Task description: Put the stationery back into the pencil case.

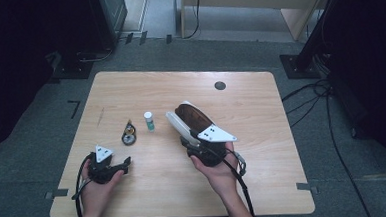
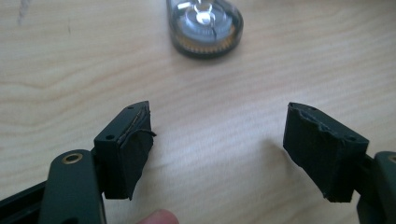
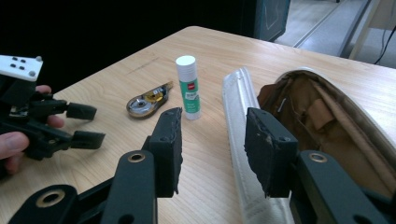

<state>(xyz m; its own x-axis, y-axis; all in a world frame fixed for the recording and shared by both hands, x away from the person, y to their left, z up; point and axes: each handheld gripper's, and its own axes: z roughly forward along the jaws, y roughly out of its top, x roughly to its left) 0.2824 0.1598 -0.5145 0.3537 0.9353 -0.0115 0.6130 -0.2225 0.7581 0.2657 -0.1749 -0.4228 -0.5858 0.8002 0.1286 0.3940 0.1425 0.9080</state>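
bare table point(image 1: 150, 191) near the person; glue stick point(image 1: 149, 121) beside correction tape point(image 1: 128, 132) block mid-table.

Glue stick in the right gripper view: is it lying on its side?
No, the glue stick stands upright on the table, white cap up, beside the correction tape.

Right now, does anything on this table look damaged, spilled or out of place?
Nothing is spilled. The pencil case lies open with its white flap folded out on the table; the glue stick stands upright beside the correction tape dispenser. One oddity: the black padding on the left gripper looks frayed and peeling at the edges.
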